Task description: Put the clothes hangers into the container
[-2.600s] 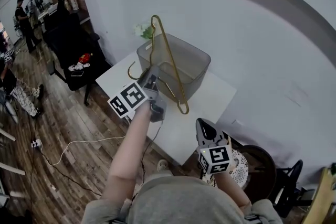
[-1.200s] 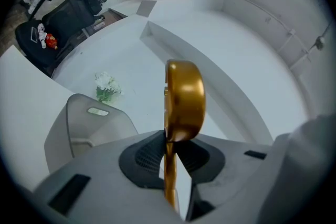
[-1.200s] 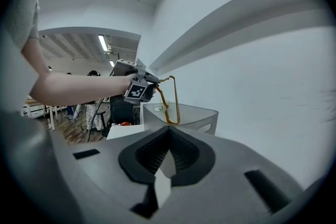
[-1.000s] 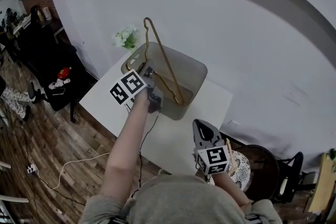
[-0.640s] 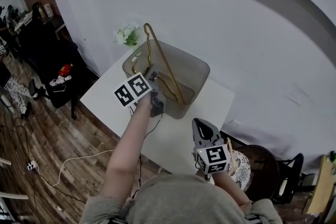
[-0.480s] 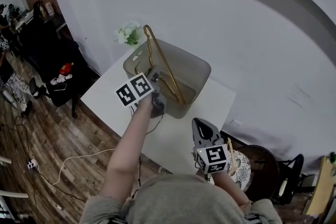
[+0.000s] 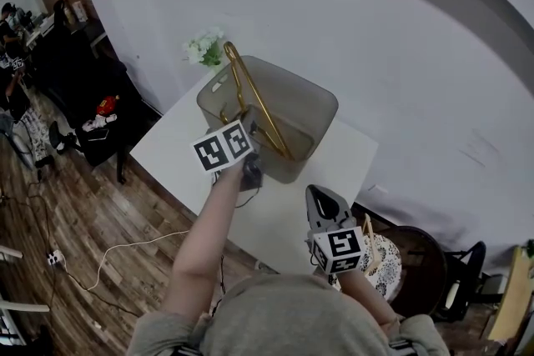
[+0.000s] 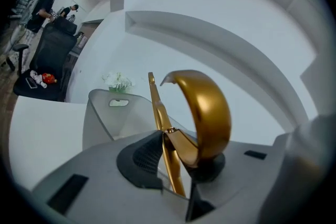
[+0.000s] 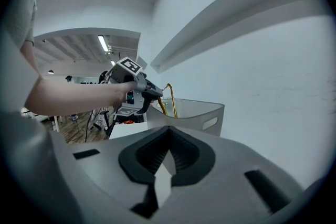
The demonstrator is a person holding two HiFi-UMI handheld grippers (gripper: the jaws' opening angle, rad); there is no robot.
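**Head view.** Your left gripper (image 7: 247, 129) has come down since a second ago and now sits at the near rim of the bin (image 7: 315, 106). A couple of seconds back the hanger (image 7: 253, 98) hung mostly out in front of the bin. Now its lower end is inside, and only the upper end slants out above the far rim, by the flowers (image 7: 204, 48). I judge the drop nearly done: you still need to lower it a little and let go. Your right gripper (image 7: 320, 198) has kept low at the table (image 7: 179, 139) edge, well apart from the bin. No other hanger shows on the table.

**Left gripper view.** The jaws are clamped on the gold hanger's neck, just below the hook. The hook curls up in front of the lens, and the bin's open top lies straight ahead and below. The grip looks firm, with the pads pressing on the metal.

**Right gripper view.** The jaws are closed together with nothing between them. Beyond them you see the left gripper holding the hanger over the bin.

**Writing.** No brand, label or readable text shows in any view. The cubes on both grippers carry only black-and-white square patterns.
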